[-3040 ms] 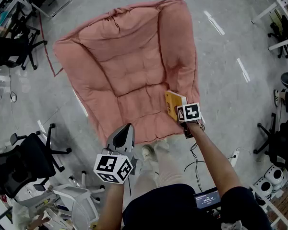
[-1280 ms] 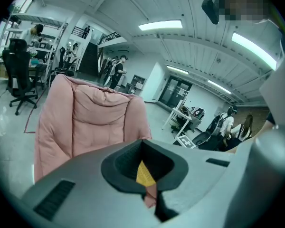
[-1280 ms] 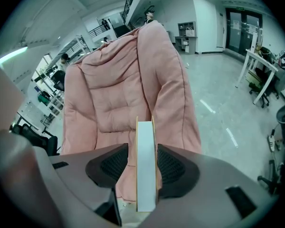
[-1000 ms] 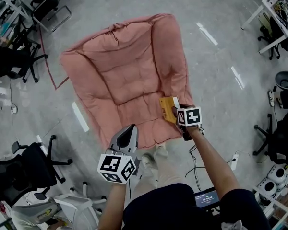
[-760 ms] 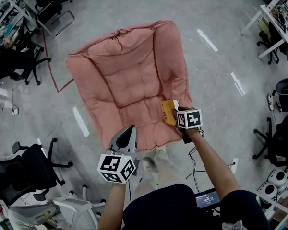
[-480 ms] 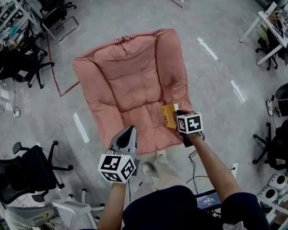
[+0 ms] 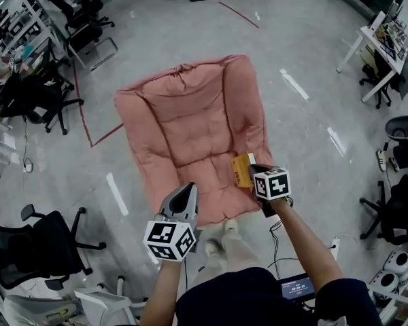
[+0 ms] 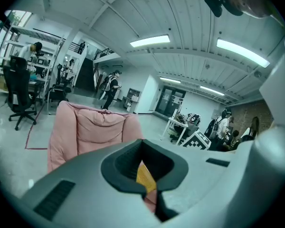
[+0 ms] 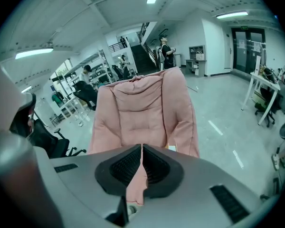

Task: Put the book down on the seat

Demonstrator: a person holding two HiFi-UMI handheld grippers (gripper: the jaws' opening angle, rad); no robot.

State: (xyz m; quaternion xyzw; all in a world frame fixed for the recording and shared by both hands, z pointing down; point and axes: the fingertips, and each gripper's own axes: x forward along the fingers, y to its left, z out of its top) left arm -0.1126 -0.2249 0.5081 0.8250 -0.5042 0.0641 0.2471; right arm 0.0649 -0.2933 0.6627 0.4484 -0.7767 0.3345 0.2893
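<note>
On seat [image 7: 190, 128], right front corner, tight against the side roll: book [image 7: 242, 170], yellow, apparently set down already. Prob. only the retreat left.

Risks, as judged:
- Sits v. near the seat's outer edge on soft, sloping padding; could slide or tip off onto the floor [image 7: 313, 114] if nudged or jolted.
- Right claw [image 9: 141, 148] close by; could clip the cover on a careless swing out and drag it along.
- Could also be leaning on the roll rather than flat, hence unstable; hard to tell from up here.

Right claw: pressed together, just been closing, nothing between the pads, only pink padding visible past the slit.

Book vs. right claw: from head view, just beside the tip, on its left, w/ the dark claw body overlapping the book's right edge; touching or apart, can't say from there. From the claw's own view, only a sliver showing over the right jaw, beyond the tips, not pinched.

Left claw [image 7: 189, 190]: tips together too, empty, over the seat's front edge in head view, apart from the book. Yellow cover glimpsed past its pads, farther ahead.
</note>
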